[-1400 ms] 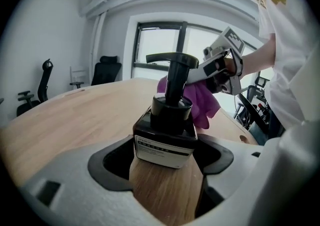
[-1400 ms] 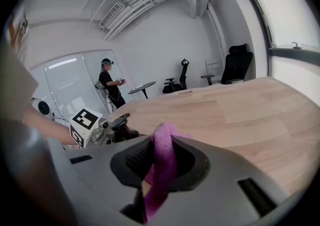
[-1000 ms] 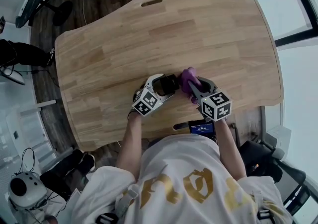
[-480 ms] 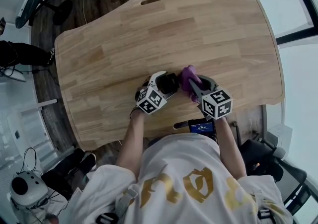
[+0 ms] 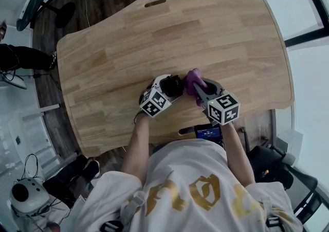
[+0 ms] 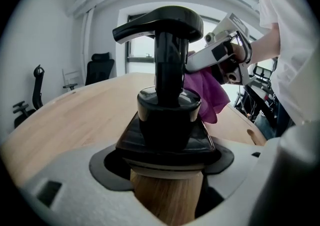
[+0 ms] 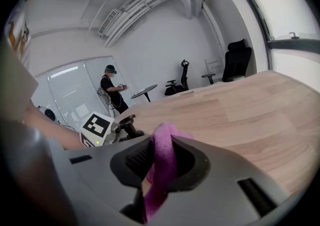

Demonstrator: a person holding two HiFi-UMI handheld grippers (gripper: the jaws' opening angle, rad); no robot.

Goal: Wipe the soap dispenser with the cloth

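Observation:
The soap dispenser (image 6: 167, 120) has a wooden body and a black pump top. My left gripper (image 5: 172, 87) is shut on it, and it fills the left gripper view. A purple cloth (image 5: 194, 81) is pinched in my right gripper (image 5: 198, 88), which is shut on it. In the head view both grippers meet near the table's front edge, the cloth against the dispenser's (image 5: 174, 85) right side. In the left gripper view the cloth (image 6: 207, 92) hangs just behind the pump neck. The right gripper view shows the cloth (image 7: 161, 167) between the jaws and the dispenser's pump (image 7: 129, 126) to the left.
The wooden table (image 5: 169, 35) spreads wide beyond the grippers, with a slot handle (image 5: 157, 2) at its far edge. Office chairs (image 7: 235, 62) and a small round table (image 7: 142, 89) stand beyond it. A person (image 7: 112, 89) stands in the background. A phone (image 5: 208, 133) sits at the near edge.
My left gripper with the dispenser has shifted slightly toward the right gripper and turned a little. The cloth stays pressed beside the dispenser.

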